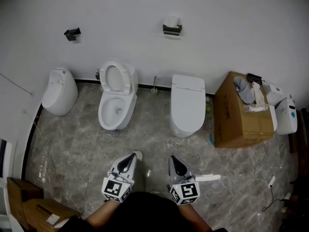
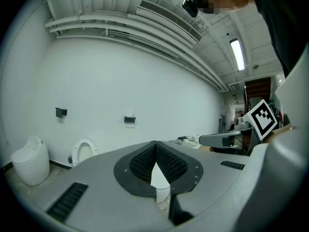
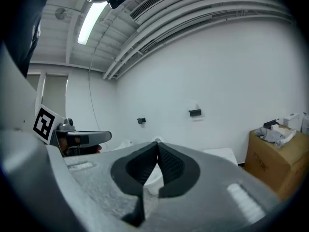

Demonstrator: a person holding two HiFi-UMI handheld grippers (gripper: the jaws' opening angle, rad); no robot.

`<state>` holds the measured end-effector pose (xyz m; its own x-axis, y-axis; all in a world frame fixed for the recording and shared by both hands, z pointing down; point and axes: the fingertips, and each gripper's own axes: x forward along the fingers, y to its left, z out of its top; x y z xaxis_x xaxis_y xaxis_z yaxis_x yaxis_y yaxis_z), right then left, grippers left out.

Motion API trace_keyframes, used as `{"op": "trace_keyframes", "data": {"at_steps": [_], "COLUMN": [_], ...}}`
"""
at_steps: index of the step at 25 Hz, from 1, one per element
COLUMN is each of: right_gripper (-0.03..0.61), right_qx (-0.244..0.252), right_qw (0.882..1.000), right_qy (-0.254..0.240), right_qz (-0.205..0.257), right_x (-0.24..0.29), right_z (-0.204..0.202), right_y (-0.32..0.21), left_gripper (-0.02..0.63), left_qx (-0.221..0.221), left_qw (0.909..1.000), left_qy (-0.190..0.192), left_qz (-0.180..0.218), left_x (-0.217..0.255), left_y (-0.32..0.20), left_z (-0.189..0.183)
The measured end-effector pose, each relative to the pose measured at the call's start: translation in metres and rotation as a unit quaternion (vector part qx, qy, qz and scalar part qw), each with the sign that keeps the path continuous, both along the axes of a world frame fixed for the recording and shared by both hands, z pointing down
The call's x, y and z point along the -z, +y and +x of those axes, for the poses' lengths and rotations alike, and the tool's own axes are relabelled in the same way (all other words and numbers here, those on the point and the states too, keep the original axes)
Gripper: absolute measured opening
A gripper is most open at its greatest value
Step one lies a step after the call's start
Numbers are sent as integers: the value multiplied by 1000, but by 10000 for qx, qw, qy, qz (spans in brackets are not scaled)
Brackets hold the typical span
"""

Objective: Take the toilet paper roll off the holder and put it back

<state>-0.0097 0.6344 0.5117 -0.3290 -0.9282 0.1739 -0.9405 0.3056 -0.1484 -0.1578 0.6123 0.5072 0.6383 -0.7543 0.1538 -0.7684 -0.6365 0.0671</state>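
The white toilet paper roll [image 1: 172, 21] sits on a black holder [image 1: 172, 30] high on the white wall, above the toilets. It shows small in the left gripper view [image 2: 129, 119] and in the right gripper view [image 3: 195, 111]. Both grippers are held low and close to the person, far back from the wall. The left gripper [image 1: 136, 155] is shut with nothing between its jaws [image 2: 155, 143]. Beside it, the right gripper [image 1: 172, 158] is also shut and empty [image 3: 157, 144].
A second black holder [image 1: 72, 33] on the wall to the left holds no roll. Below stand a round closed toilet [image 1: 60, 91], an open toilet [image 1: 116, 98] and a closed toilet [image 1: 187, 103]. A cardboard box [image 1: 244, 112] with clutter stands at the right, more boxes [image 1: 29, 204] at the lower left.
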Motion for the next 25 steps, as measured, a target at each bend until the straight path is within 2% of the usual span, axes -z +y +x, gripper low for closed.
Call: {"op": "trace_keyframes", "data": {"at_steps": [7,11,16,20,25], "right_gripper": [-2,-2,-2,-2,-2], "right_qx": [-166,-349,-710,-855,-977], "right_qw": [9986,9968,9949,9935,9929], "right_qy": [331,511,570,608,564], "right_qz": [-382,-510,-445,-446,-379], "right_x": [-19,-10,3,5,8], "right_z": [-1,-10,-21,-27,-29], "right_y": [-113,-193,-282,-328,-365], "left_gripper": [14,14,14,14,14], "left_qx": [-209,-407,-599,-740,-888], "left_qw": [9993,9987,9971,9959,9945], "left_qy": [165,220,441,497,557], "left_qz": [-254,-203,-176,-127,-31], "left_x": [-25,-15,-6,-3,2], "left_y": [-120,-198,-286,-341,-384], "left_z": [-11,-17,-31,-36,-30]}}
